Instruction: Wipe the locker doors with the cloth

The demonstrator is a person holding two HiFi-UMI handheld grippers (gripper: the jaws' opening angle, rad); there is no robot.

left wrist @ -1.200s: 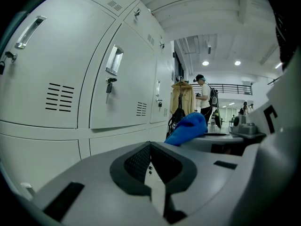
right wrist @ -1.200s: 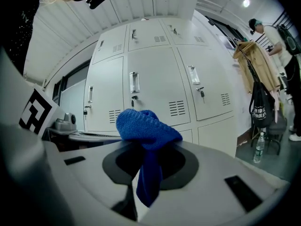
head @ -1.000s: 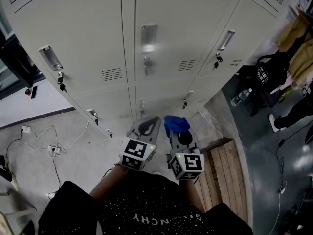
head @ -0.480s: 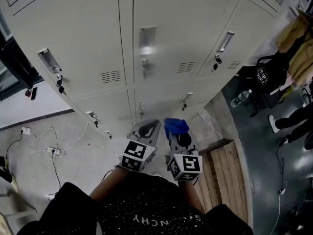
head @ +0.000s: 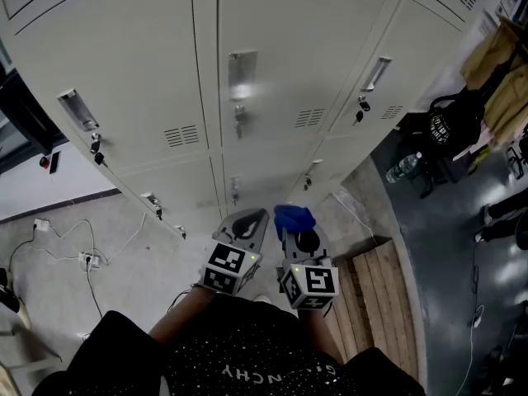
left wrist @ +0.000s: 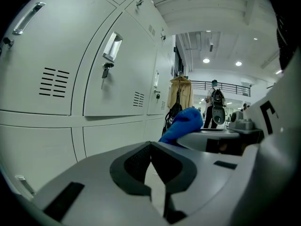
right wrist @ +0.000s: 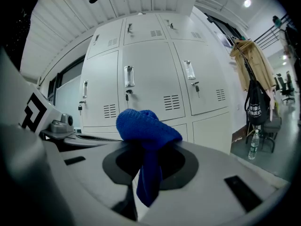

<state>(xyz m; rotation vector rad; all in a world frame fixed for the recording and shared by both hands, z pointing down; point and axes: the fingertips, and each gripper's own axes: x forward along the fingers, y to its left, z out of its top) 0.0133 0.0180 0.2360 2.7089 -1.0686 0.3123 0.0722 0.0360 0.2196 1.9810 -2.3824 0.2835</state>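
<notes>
Right gripper view: the blue cloth (right wrist: 148,126) is clamped in the right gripper (right wrist: 143,173), bunched over the tips with a tail hanging between them. The left gripper (left wrist: 151,159), just beside it on the left, has its jaws together on nothing. The locker doors (head: 272,81) stand ahead of both, untouched. Judged step: approach; next, the bunched cloth must be pressed against a door. The cloth hides how deeply it is gripped.
</notes>
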